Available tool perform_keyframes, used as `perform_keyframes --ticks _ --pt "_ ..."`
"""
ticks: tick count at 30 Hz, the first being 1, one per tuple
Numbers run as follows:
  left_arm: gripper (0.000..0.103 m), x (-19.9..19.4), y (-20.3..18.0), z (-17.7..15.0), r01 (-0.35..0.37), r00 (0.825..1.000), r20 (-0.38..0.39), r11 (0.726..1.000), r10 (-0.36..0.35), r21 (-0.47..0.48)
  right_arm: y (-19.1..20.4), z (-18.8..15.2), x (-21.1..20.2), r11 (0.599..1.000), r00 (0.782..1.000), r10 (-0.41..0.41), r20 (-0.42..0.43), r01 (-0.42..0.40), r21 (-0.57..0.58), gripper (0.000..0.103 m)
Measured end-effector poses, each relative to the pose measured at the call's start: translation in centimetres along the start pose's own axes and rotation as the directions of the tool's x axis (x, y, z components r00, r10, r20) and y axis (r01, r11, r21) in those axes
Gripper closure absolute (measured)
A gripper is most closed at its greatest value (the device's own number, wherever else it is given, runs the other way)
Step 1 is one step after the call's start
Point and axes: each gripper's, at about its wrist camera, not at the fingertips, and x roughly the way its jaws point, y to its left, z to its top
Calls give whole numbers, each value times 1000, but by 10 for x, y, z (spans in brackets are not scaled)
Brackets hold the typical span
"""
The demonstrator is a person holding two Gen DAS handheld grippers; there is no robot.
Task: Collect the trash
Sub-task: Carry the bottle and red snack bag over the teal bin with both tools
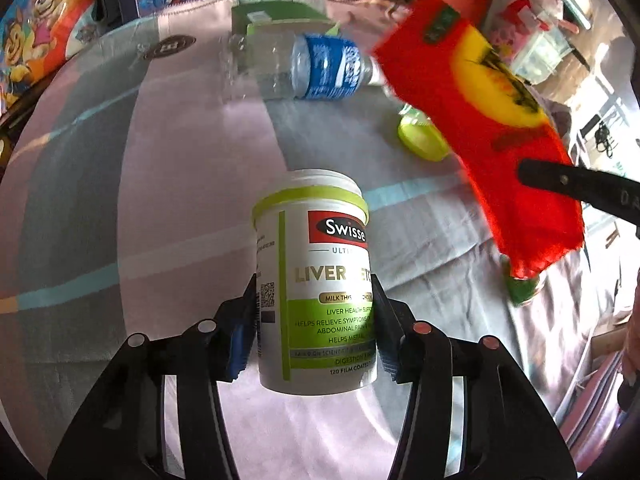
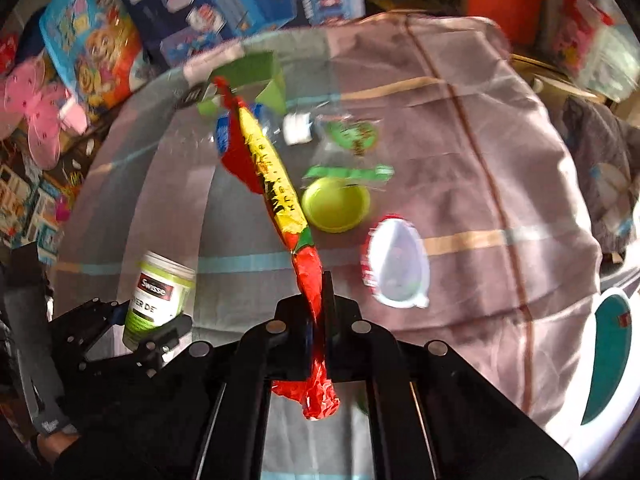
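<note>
- We hold two pieces of trash in the air: the left hand-held gripper (image 1: 314, 316) clamps a white supplement jar (image 1: 316, 280), the right hand-held gripper (image 2: 318, 304) pinches a red wrapper (image 2: 272, 168).
- We judge the step is carrying both to a bin; keep both grips firm and the jar upright.
- On the cloth-covered surface (image 1: 160, 160) we count one bottle (image 1: 308, 66), one green lid (image 2: 336, 204), one white lid (image 2: 396, 264), one clear packet (image 2: 352, 136) and one green box (image 2: 256, 74).
</note>
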Motion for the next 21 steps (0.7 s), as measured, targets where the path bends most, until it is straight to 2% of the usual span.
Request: perform_keyframes --ticks 4,10,14,21 --pt "51 -15 -11 8 4 999 36 1000 -5 9 -34 -10 -24 997 999 12 32 -14 77 99" --pt "51 -34 -51 26 64 995 75 995 -69 72 -91 -32 -61 980 996 10 89 -28 196 99" --pt "51 -39 -99 36 115 989 80 983 -127 144 -133 -52 -84 961 992 -4 124 -30 276 99" --pt "51 -34 -201 42 183 978 45 939 -204 290 -206 -94 -117 917 985 -49 164 -21 398 99"
